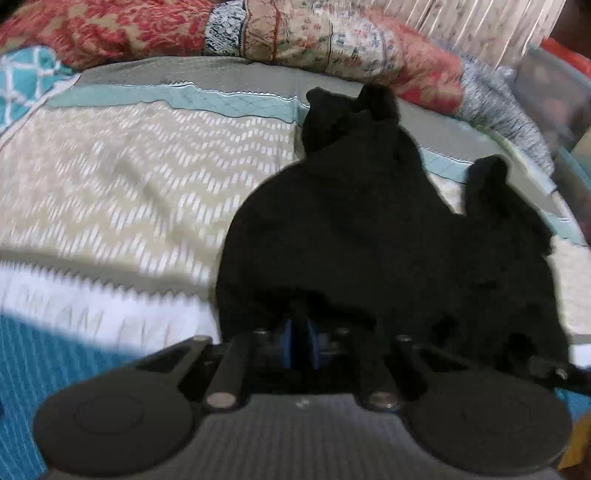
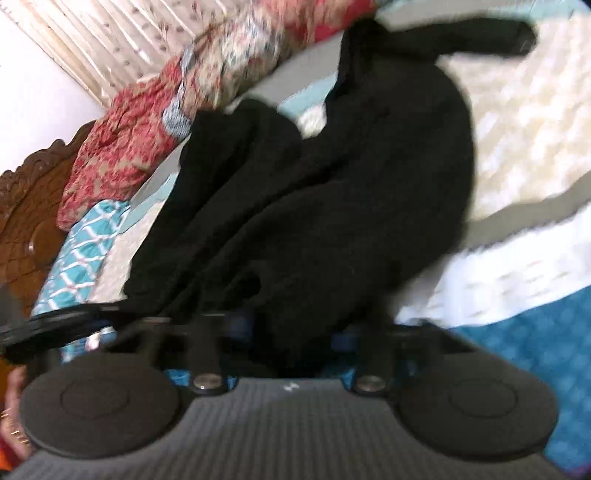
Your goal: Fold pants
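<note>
Bed, covered with a patterned bedspread [image 1: 122,177] in cream, grey and teal bands; serves as the folding surface. Bolster or rolled quilt [image 1: 258,33], red and floral, along the far edge, with pleated curtains behind; carved wooden headboard [image 2: 26,199] at one side in the right wrist view. Black pants [image 1: 369,221], lying on the bedspread in a rumpled heap, spreading away from both grippers; two narrower ends stick up at the far side, likely the legs, though blur and the dark cloth hide any seams or creases. Left gripper [image 1: 300,343]: blue pads drawn close together with black cloth at their tips, clenched on the near edge of the pants. Right gripper [image 2: 280,332]: partly parted jaws with a thick bunch of the pants between them; whether the pads press on it cannot be told. Progress, judged: early; near edge gathered, no neat fold visible, garment not yet flattened. Smoothing and folding remain.
</note>
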